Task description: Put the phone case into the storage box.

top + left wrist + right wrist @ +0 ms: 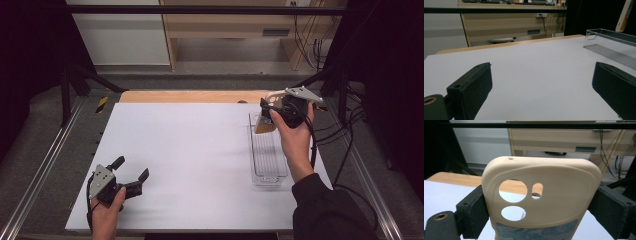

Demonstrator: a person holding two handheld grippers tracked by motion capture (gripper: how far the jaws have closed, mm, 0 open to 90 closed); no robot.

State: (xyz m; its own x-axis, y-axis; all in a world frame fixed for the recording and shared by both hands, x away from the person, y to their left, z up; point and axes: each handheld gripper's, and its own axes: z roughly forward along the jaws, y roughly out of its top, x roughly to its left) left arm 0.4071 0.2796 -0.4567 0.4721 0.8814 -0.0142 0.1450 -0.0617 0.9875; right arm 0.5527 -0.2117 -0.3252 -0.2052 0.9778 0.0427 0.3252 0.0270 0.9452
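A: Where is the case (pixel 541 202) now, and how do you hold it?

B: Your right gripper (pixel 280 111) has it. The fingers (pixel 474 216) are clenched on its two long sides, and its camera end points away from your hand, so the long axis runs along the fingers. It hangs above the far end of the tray (pixel 268 170), not touching it as far as I can judge.

A: So which way must it go?

B: Down and toward you, I think; the tray is long in the same near-far direction, so you may need to tip the case flat along it. Your right forearm reaches forward, with the wrist raised.

A: And the left gripper (pixel 131 173)?

B: It rests low on the surface (pixel 185 150), well apart, with fingers (pixel 471 90) released and holding nothing.
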